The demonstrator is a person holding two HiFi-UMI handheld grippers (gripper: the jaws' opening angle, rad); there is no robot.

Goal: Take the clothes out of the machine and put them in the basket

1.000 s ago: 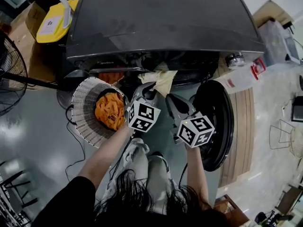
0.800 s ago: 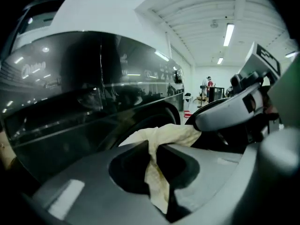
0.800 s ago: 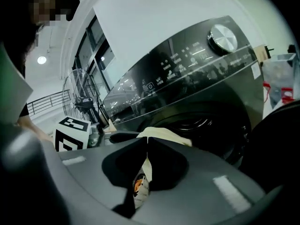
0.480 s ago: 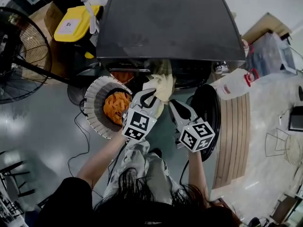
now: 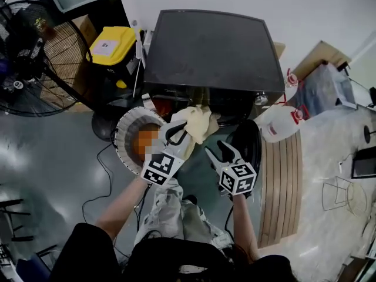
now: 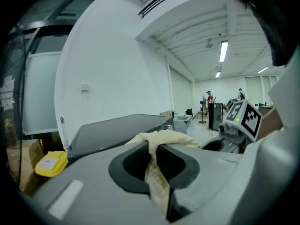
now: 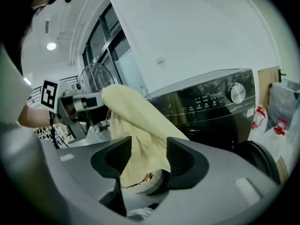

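a: what are we gripping with the left tool point(image 5: 178, 133)?
b: we are pinching a pale yellow cloth point(image 5: 198, 121), jaws closed on a fold of it. the cloth is hanging in front of the machine point(image 5: 211, 46), just beside the rim of the white basket point(image 5: 122, 141).
a: and the right tool point(image 5: 222, 151)?
b: we are holding it with its jaws apart, gripping nothing. the cloth is showing through the gap beyond them, and the tool is hovering near the open door point(image 5: 251, 148).
a: is anything lying in the basket?
b: orange clothing point(image 5: 140, 140) is lying inside it.
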